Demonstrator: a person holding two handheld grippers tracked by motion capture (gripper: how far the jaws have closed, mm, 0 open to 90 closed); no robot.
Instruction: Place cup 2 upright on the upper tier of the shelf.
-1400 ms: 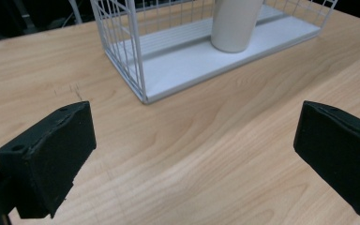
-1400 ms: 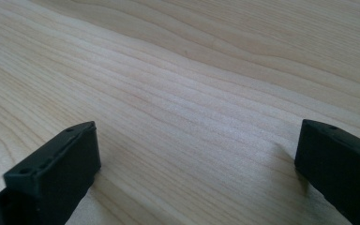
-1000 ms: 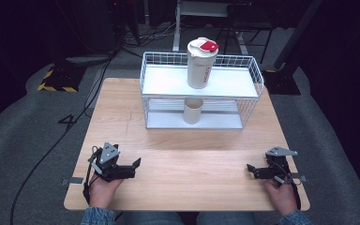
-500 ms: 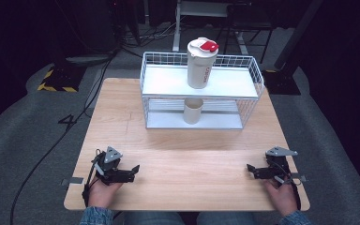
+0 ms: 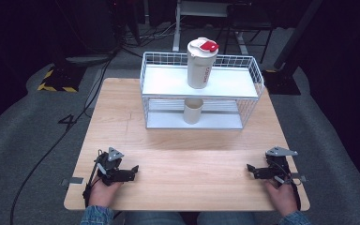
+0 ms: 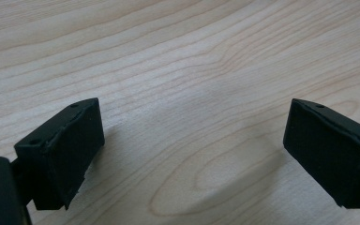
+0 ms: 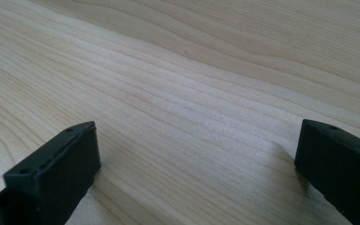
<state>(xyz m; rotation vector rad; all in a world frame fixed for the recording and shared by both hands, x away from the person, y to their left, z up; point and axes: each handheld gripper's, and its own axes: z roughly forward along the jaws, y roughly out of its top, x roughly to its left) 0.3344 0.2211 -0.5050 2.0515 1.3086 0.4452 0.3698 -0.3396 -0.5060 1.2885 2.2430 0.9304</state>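
— Two grippers, high view: left gripper near the table's front left corner, right gripper near the front right corner, each held in a hand and low over the wood, well apart.
— And the far edge?
— White two-tier wire rack at the far edge. Cream tumbler with red-and-white lid upright on the upper shelf; small cream cup on the lower shelf, under it.
— Left gripper view?
— Left gripper: jaws spread wide, bare wood grain between, nothing held.
— Right gripper view?
— Right gripper: jaws likewise set wide apart over bare wood, holding nothing.
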